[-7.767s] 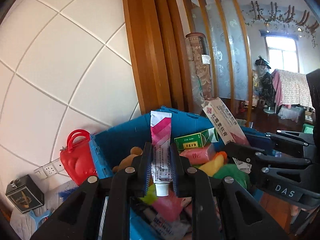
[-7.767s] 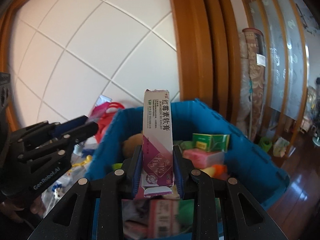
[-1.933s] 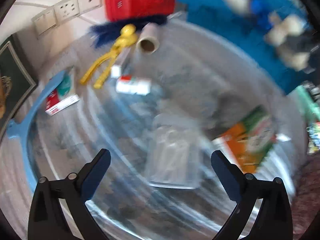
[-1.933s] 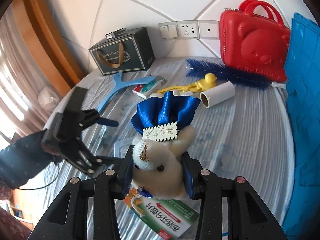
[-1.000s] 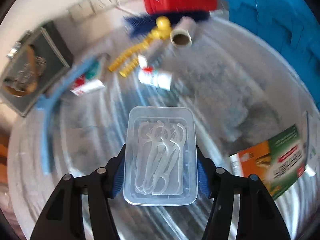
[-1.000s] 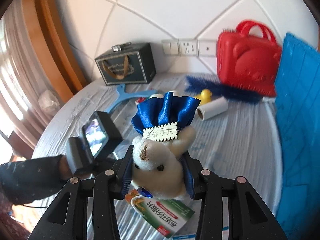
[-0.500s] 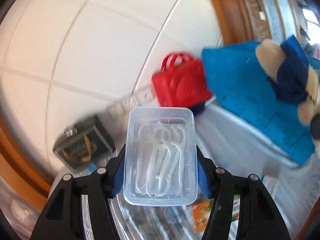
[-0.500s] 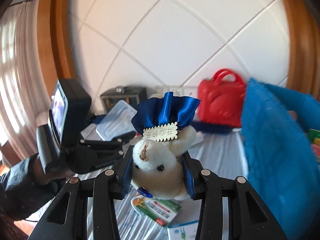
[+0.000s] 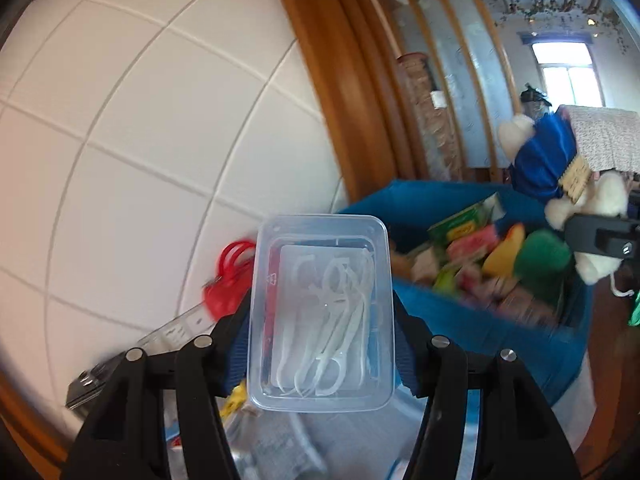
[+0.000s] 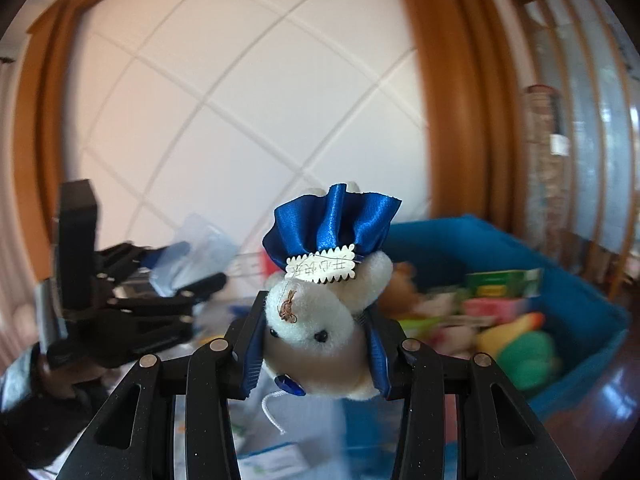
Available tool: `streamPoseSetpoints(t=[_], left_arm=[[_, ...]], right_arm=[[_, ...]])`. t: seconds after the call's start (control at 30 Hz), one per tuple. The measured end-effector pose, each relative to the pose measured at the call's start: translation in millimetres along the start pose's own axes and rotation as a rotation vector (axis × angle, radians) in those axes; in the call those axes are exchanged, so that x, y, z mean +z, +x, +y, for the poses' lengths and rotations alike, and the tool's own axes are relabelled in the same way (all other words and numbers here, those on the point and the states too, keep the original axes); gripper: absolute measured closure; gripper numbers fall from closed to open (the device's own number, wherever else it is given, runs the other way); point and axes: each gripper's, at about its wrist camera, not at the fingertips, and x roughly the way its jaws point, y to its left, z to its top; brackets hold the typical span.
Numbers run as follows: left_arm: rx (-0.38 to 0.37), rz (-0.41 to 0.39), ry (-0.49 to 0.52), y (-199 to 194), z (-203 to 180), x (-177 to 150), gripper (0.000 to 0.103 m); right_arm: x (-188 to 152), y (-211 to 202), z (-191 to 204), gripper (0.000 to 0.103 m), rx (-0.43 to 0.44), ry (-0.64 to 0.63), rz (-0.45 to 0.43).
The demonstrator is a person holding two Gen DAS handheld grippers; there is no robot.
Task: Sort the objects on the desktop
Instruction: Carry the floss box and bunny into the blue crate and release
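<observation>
Left tongs [image 9: 322,332] clamped a clear plastic box of floss picks [image 9: 320,312] by its long sides, lifted above the desk. Right tongs [image 10: 314,354] gripped a small white plush bear [image 10: 320,332] in a blue satin dress, upside down, with a scalloped tag on it. Farther right stood a blue crate [image 9: 480,332] filled with packets and toys, a red bear-shaped case [image 9: 228,284] left of it against the white tiled wall [image 9: 160,120].
</observation>
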Motion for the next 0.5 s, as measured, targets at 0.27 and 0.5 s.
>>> streamPoseSetpoints(t=[0.27,0.5], left_arm=[[-0.059,0.022,0.013,55,-92,62,0.044],[-0.003,0.064,0.063,91,-152,97,0.037]], right_arm=[[24,11,-120,0.061,-0.1,0.069,0.044],[37,30,-192,0.026,-0.124,0.145,0.057]])
